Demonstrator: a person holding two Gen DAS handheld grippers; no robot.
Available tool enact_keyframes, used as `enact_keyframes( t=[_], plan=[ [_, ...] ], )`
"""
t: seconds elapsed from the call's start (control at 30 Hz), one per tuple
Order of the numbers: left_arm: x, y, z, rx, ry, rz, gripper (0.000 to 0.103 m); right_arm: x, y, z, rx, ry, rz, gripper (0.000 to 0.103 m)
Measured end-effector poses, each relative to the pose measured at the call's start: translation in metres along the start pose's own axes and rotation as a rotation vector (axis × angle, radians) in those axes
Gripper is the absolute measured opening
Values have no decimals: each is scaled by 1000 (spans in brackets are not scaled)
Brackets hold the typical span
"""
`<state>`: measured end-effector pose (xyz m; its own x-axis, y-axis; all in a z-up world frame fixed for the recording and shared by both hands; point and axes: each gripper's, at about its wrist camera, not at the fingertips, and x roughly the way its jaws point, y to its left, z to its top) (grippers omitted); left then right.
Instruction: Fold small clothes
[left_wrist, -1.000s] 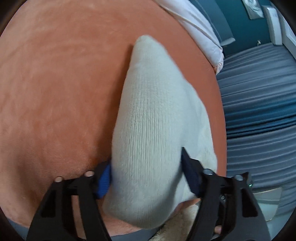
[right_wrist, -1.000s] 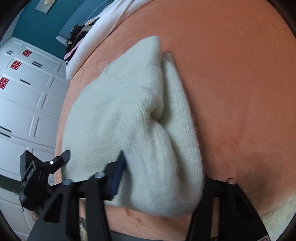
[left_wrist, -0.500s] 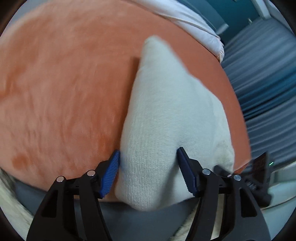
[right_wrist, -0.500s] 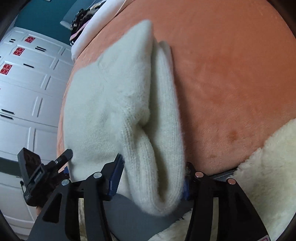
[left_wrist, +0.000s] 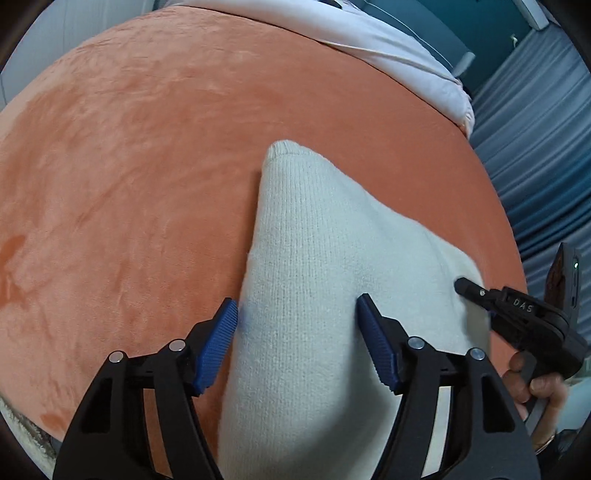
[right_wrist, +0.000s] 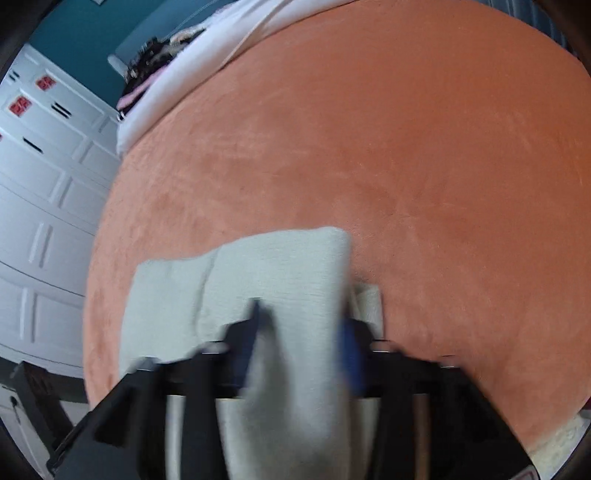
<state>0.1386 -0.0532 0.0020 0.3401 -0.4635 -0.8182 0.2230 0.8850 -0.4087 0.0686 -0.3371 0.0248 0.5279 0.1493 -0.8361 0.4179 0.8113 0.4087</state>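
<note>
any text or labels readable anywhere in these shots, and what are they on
"DAS": raised letters on the black body of the right hand-held gripper, seen from the left wrist view.
Red square labels on the white cabinet doors, right wrist view: too blurred to read.
No text visible on the cream knit garment or the orange blanket.

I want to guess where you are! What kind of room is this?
Probably a bedroom. An orange blanket covers what looks like a bed, white bedding is bunched at its far end, and white panelled closet doors stand alongside.
</note>
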Motion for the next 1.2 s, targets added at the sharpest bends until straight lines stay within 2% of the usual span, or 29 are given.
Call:
enact_keyframes(
  t=[0.07, 0.1, 0.13, 0.17, 0.2, 0.23, 0.27, 0.33, 0.4, 0.43, 0.5, 0.57, 0.6, 0.63, 0.7, 0.77, 0.83, 0.9, 0.93, 1.0, 1.03, 1.07, 1.13, 1.2],
  plan=[
    [-4, -1, -2, 24, -18, 30, 65, -28, 20, -1, -77, -92, 86, 11],
    [-3, 0, -1, 40, -23, 47, 65, -36, 24, -4, -104, -127, 100, 11],
    [-4, 0, -5, 48, -27, 55, 66, -28, 19, -5, -100, -124, 77, 10],
    [-3, 3, -6, 39, -25, 55, 68, -5, 8, -3, -64, -63, 21, 10],
    [0, 7, -5, 20, -16, 40, 71, 24, -8, -4, -28, 36, -35, 11],
    [3, 10, -5, 4, -1, 22, 71, 37, -22, -9, 3, 52, -13, 10],
    [5, 12, -5, -1, 4, 21, 72, 29, -26, -8, 29, 36, 16, 10],
    [2, 6, -5, 37, -13, 51, 73, -3, -20, -6, 74, -8, -2, 16],
    [-1, 3, -7, 68, -28, 69, 73, -43, -5, -16, 17, -98, 22, 17],
    [-2, 2, -9, 79, -35, 74, 73, -58, 1, -26, -20, -112, 32, 15],
    [-2, 0, -10, 90, -44, 81, 73, -62, 12, -47, -67, -61, 33, 15],
    [-2, -1, -11, 101, -50, 91, 73, -25, 19, -77, -135, 66, -55, 13],
    [-2, -1, -12, 108, -50, 92, 73, -12, 16, -95, -168, 71, -87, 11],
    [-1, -3, -13, 118, -47, 98, 73, -14, 19, -102, -196, 18, -103, 11],
    [-9, -8, -13, 146, -62, 131, 70, -30, 31, -93, -174, 33, -122, 13],
    [-29, -16, -15, 180, -71, 148, 62, -61, 47, -94, -161, 6, -24, 14],
    [-57, -20, -24, 216, -101, 129, 61, -81, 66, -104, -213, 10, 28, 13],
    [-70, -16, -41, 252, -83, 143, 62, -73, 79, -121, -257, 66, 77, 13],
    [-67, -11, -50, 256, -47, 160, 62, -54, 86, -133, -278, 115, 75, 13],
    [-57, 6, -67, 233, 1, 180, 66, 0, 87, -156, -306, 223, 15, 11],
    [-54, 16, -74, 207, 8, 176, 66, 14, 85, -164, -310, 219, 8, 6],
    [-54, 22, -76, 188, 11, 174, 67, 12, 87, -166, -311, 204, -2, 6],
    [-65, 27, -73, 177, -3, 199, 67, -4, 103, -158, -320, 191, 0, 13],
    [-79, 30, -69, 185, -22, 230, 64, -27, 130, -152, -375, 150, 71, 12]
  ],
)
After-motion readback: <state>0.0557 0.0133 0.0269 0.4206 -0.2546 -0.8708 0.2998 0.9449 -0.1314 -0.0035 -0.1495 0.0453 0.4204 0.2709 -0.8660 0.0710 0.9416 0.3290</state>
